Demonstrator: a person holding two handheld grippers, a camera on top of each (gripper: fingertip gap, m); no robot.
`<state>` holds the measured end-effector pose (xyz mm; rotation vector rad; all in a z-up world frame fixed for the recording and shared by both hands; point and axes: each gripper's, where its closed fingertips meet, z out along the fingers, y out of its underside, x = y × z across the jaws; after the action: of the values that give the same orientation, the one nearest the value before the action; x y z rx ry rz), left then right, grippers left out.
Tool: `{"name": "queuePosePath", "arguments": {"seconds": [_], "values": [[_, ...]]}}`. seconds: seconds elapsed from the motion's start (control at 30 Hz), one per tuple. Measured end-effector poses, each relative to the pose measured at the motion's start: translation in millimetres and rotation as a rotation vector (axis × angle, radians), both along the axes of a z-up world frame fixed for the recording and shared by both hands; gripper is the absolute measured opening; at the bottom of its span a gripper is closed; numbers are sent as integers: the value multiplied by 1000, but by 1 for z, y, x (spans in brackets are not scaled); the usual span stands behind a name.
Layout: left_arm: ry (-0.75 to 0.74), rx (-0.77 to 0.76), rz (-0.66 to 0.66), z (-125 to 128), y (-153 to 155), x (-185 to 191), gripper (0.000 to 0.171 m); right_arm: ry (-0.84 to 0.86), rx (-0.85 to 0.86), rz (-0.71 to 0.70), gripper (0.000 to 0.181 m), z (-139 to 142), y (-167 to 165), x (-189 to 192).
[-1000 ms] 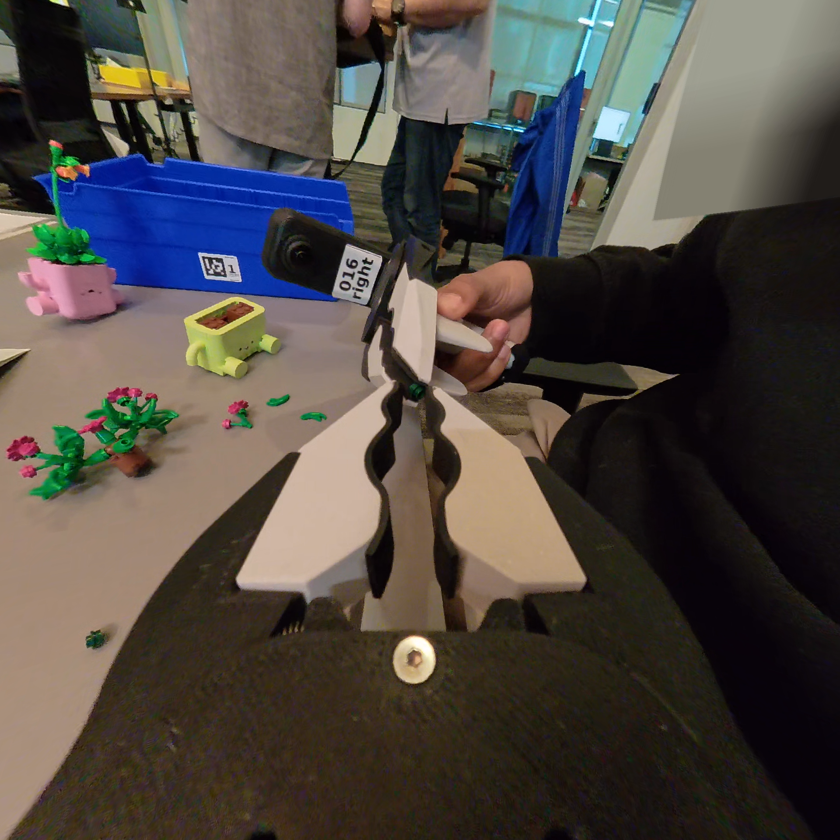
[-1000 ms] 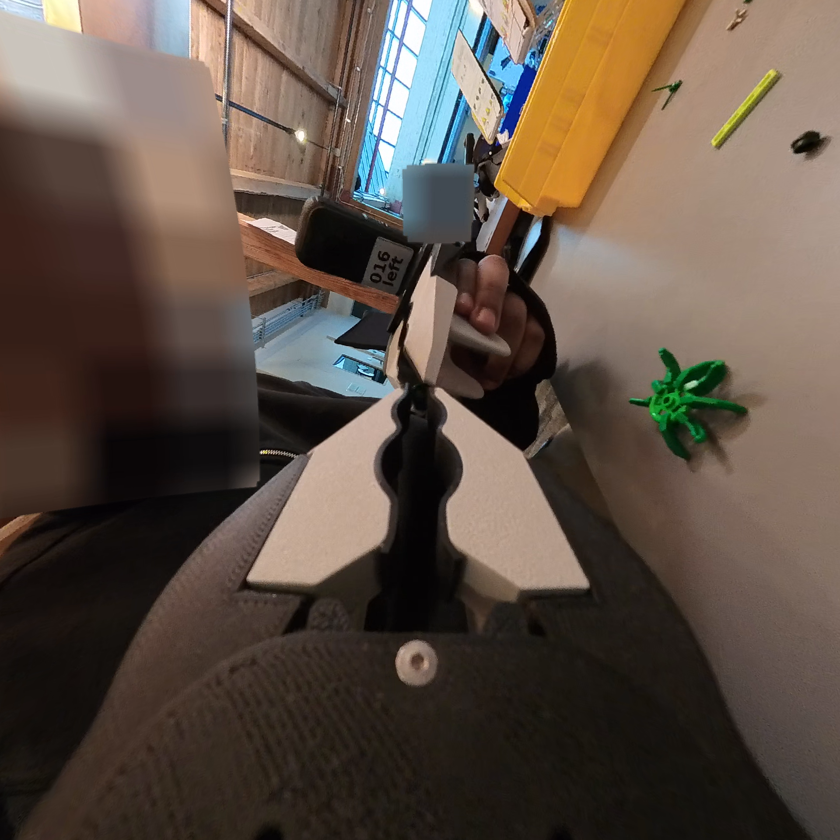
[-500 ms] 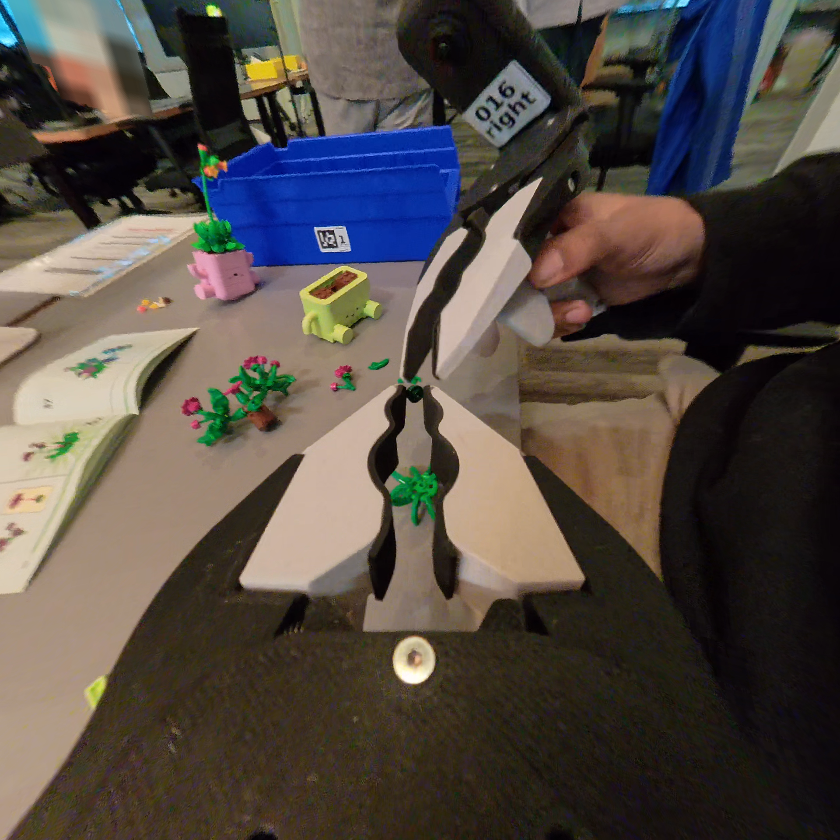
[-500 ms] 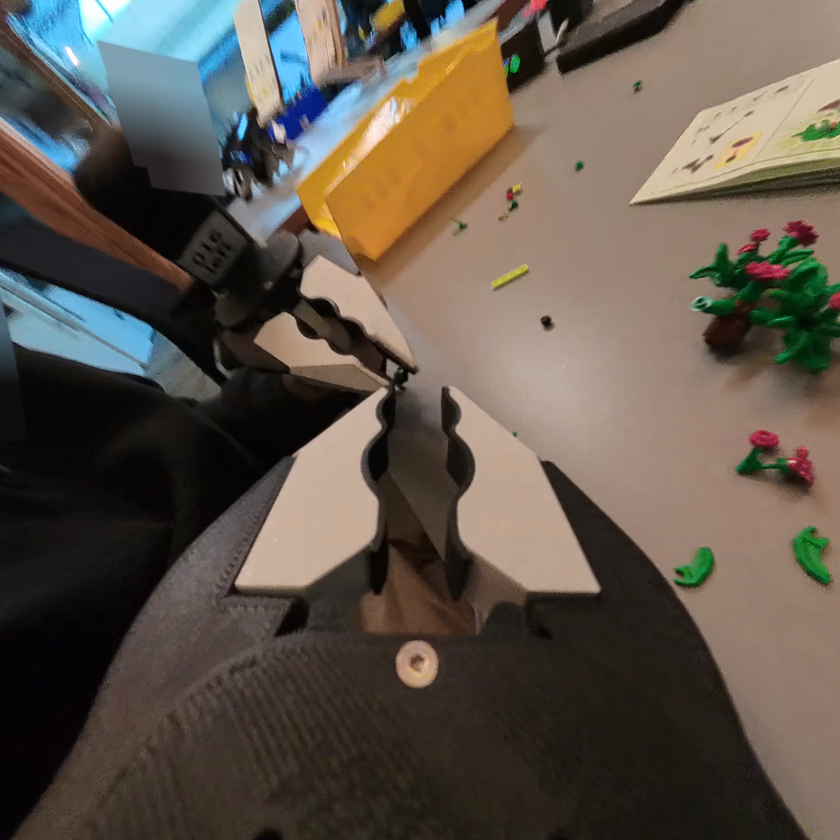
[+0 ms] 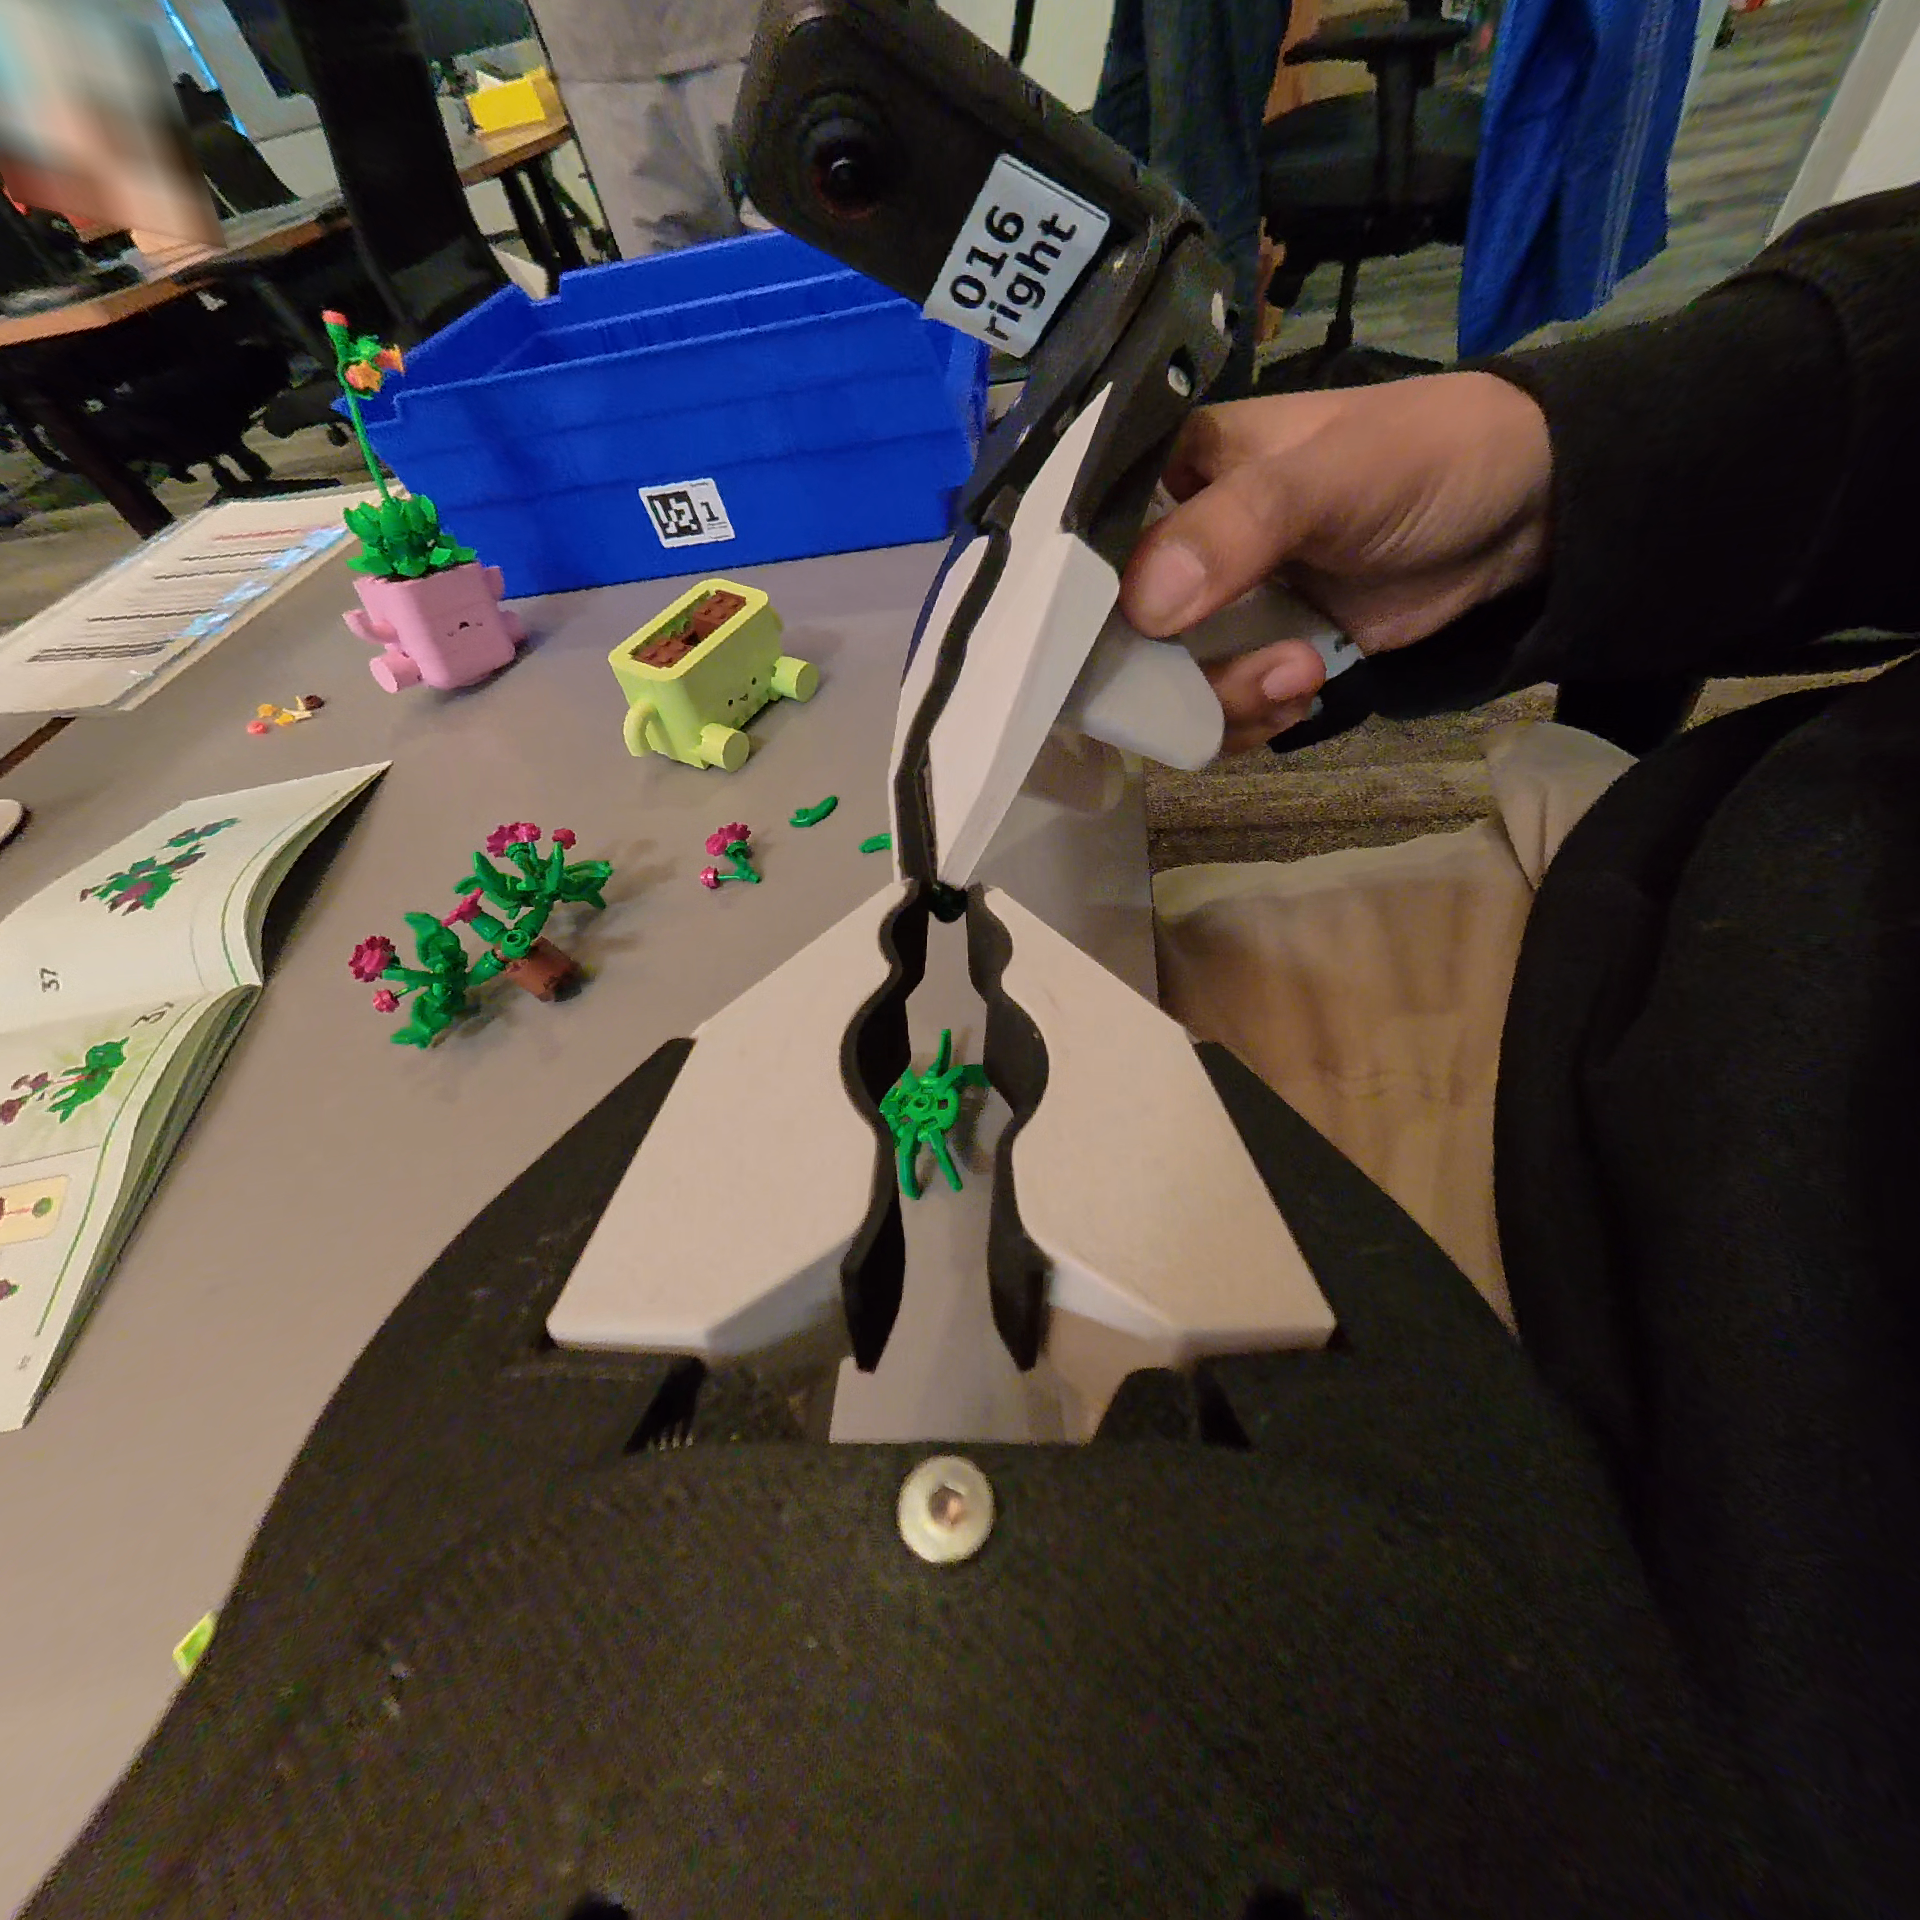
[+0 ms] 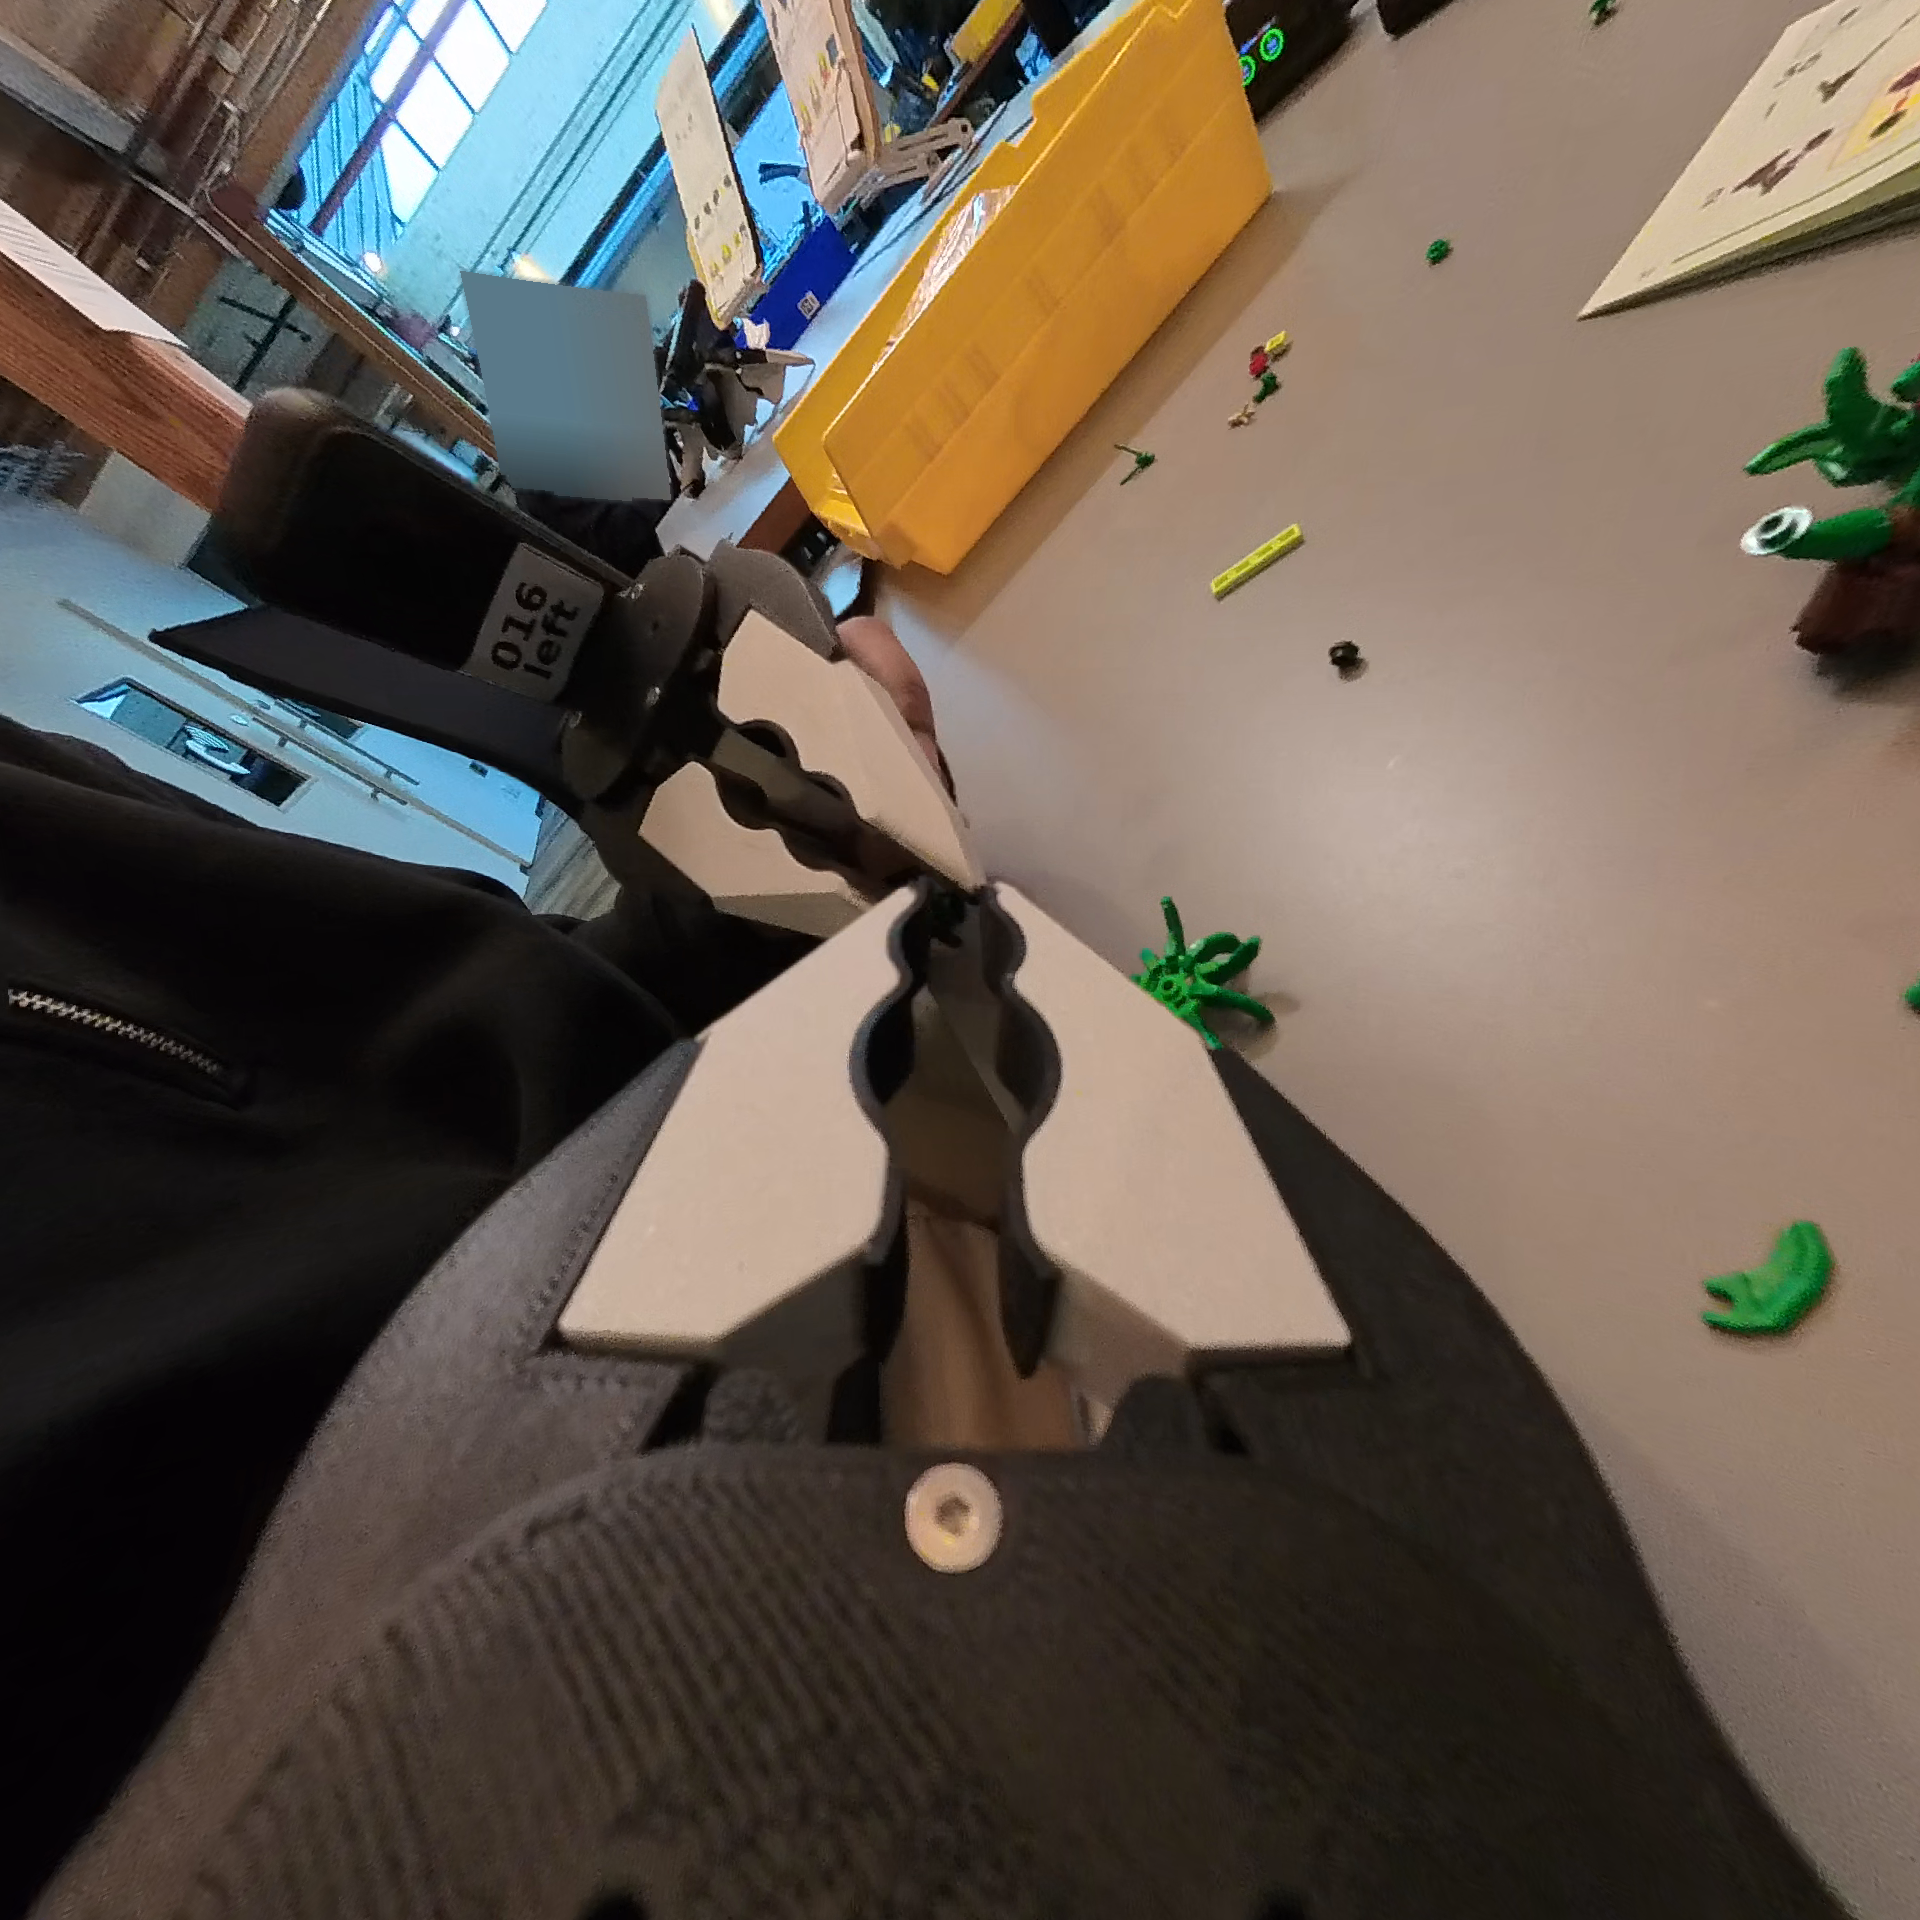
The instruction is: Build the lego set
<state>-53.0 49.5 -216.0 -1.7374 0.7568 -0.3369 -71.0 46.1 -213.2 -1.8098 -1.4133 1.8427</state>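
My left gripper (image 5: 943, 900) is shut on a small dark green piece (image 5: 943, 906) at its tips, held above the grey table (image 5: 312, 1195). My right gripper (image 6: 948, 902) meets it tip to tip, coming down from above in the left wrist view (image 5: 935, 878), with its tips closed on the same piece (image 6: 940, 920). The left gripper also shows in the right wrist view (image 6: 961, 878). A bright green spiky leaf piece (image 5: 925, 1112) lies on the table below the tips, and shows in the right wrist view (image 6: 1195, 977) too.
A flowering plant build (image 5: 488, 935), a flower sprig (image 5: 732, 852), a lime pot (image 5: 707, 675) and a pink pot with a plant (image 5: 431, 623) stand ahead. Behind is a blue bin (image 5: 675, 416); an open booklet (image 5: 125, 935) lies at the left. A yellow bin (image 6: 1039, 312) and loose leaves (image 6: 1766, 1288) also show. Both grippers' tips are close together, under 4 cm apart. The flower sprig (image 5: 732, 852) is about equally far from each gripper, around 15 cm.
Both grippers have swung from beside the table's edge to over it. The right gripper, open half a second ago, has closed on the piece at the left gripper's tips.
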Motion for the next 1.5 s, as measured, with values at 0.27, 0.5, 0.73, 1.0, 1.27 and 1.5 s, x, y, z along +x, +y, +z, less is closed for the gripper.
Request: {"name": "queuePosePath", "arguments": {"seconds": [0.27, 0.5, 0.73, 1.0, 1.27, 1.5], "values": [[-63, -22, -9, 3, 1, 1, 3, -37, -38, -6, 0, -7, 2, 2], [-23, -43, 29, -6, 4, -6, 3, -31, 49, -59, 4, -7, 10, -1], [-132, -104, 55, -6, 8, -16, 4, 115, 327, -136, 14, 13, 18, -4], [-528, -339, -173, 3, -7, -10, 4, 116, 1495, -24, 40, 2, 20, 1], [-449, -393, -217, -9, -15, -3, 4, 291, 1815, 223, 18, -12, -14, -3], [-478, -433, -238, -10, -16, -1, 5, 302, 1781, 285, 8, -17, -19, -2]]}}
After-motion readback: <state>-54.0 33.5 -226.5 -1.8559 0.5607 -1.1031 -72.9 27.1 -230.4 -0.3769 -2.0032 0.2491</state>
